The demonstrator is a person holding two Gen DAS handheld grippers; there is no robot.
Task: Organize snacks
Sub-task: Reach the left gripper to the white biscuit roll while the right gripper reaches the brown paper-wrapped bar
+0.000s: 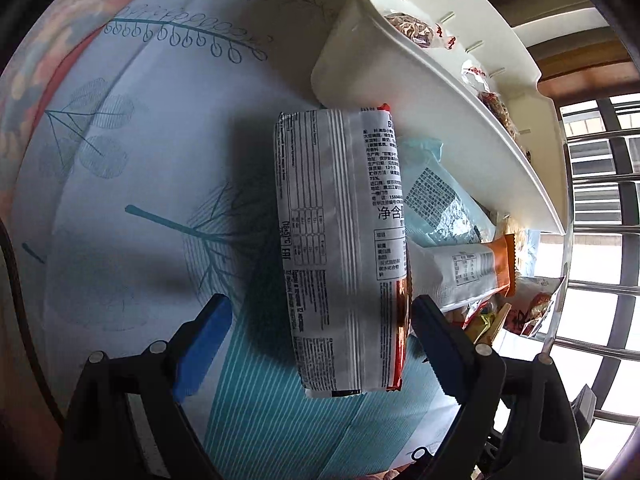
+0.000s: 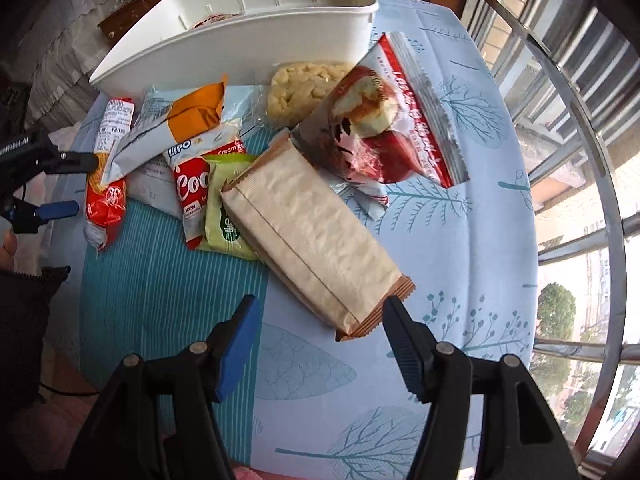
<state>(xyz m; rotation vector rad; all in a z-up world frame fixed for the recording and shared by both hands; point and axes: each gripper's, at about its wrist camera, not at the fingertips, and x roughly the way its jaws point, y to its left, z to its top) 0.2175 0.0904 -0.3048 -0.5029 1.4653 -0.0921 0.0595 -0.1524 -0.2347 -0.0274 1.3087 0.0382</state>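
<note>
left gripper [image 1: 322,344]: spread wide, straddling the near end of the white-backed packet [image 1: 340,248]
packet axis: ran straight away from the fingers toward the white basket [image 1: 352,72] on the table
right gripper [image 2: 316,344]: spread, empty, tan packet [image 2: 312,236] just ahead

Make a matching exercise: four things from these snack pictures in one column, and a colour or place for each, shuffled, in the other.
Things:
1. beige packet
2. white basket
3. green packet
4. left gripper

Descriptions:
A. partly tucked under the beige packet
B. open around a grey-backed biscuit pack
C. nearest the right gripper
D. behind the snack pile

Pairs: 1-C, 2-D, 3-A, 4-B
</note>
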